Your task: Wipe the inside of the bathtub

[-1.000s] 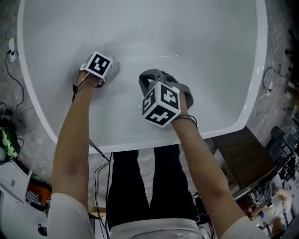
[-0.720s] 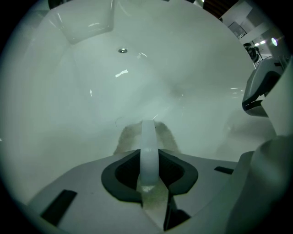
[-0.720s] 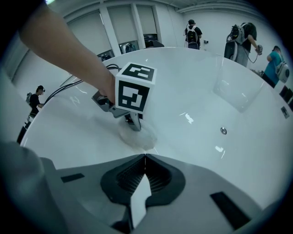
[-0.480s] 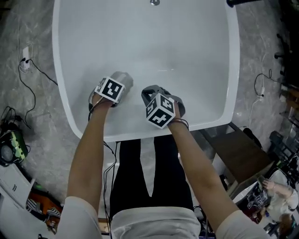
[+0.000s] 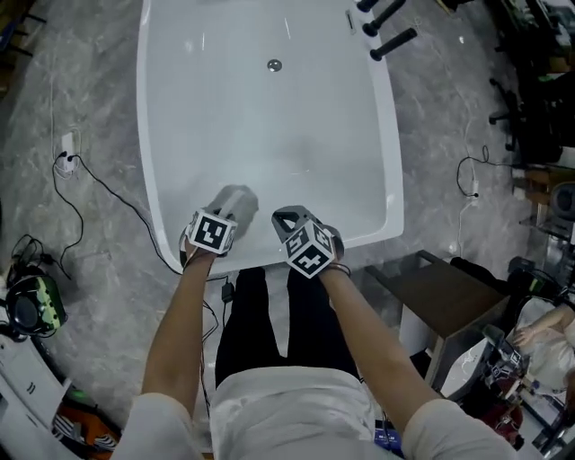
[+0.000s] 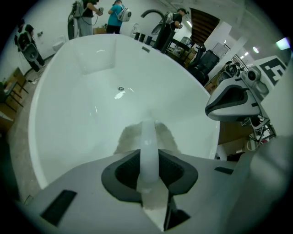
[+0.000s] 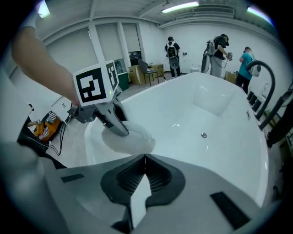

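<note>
- Left gripper [image 6: 149,153] pinches a white cloth [image 6: 129,137] at the near end of the bathtub [image 5: 269,135], just inside its rim.
- Right gripper [image 7: 144,157], jaws pressed together on nothing, hovers just beside it.
- Farther off, the drain [image 5: 274,65] sits in the tub floor.

We see grey marbled floor [image 5: 90,108] left of the left hand-held gripper [image 5: 226,214], with a black cable [image 5: 103,193] across it. A dark cabinet [image 5: 440,296] sits right of the right hand-held gripper [image 5: 289,223], and strip lights [image 7: 178,7] run overhead.
</note>
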Tool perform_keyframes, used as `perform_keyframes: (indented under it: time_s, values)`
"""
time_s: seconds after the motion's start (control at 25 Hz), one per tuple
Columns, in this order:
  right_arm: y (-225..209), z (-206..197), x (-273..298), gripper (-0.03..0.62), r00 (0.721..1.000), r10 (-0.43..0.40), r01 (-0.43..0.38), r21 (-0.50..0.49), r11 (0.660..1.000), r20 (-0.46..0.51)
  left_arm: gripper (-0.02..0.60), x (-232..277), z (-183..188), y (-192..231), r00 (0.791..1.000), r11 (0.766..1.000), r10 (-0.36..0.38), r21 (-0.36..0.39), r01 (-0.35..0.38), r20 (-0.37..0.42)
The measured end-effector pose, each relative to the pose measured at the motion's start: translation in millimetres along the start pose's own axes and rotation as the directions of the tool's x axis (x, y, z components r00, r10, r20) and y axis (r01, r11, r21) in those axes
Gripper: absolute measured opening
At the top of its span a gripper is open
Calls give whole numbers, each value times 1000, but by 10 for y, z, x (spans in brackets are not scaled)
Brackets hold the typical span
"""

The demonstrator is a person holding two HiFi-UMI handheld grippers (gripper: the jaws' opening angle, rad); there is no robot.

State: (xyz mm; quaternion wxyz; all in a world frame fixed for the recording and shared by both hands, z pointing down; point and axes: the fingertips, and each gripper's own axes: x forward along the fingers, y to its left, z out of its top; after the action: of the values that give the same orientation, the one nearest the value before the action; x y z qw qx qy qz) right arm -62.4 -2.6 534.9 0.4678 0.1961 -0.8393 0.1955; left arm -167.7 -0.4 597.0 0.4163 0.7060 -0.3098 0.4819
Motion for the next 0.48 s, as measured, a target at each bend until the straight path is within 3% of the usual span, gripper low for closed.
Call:
perform_keyframes:
  time_s: [0.28,0.48]
  values:
    - [223,240,-784,20,993,-87,85,26,996,84,103,-861,95,-275,990,1000,10,8,-11,139]
    - [503,237,-1307,20,985,-132,129,35,991,108,103,-1338,-13,-659,981,1000,-20,26,16,195]
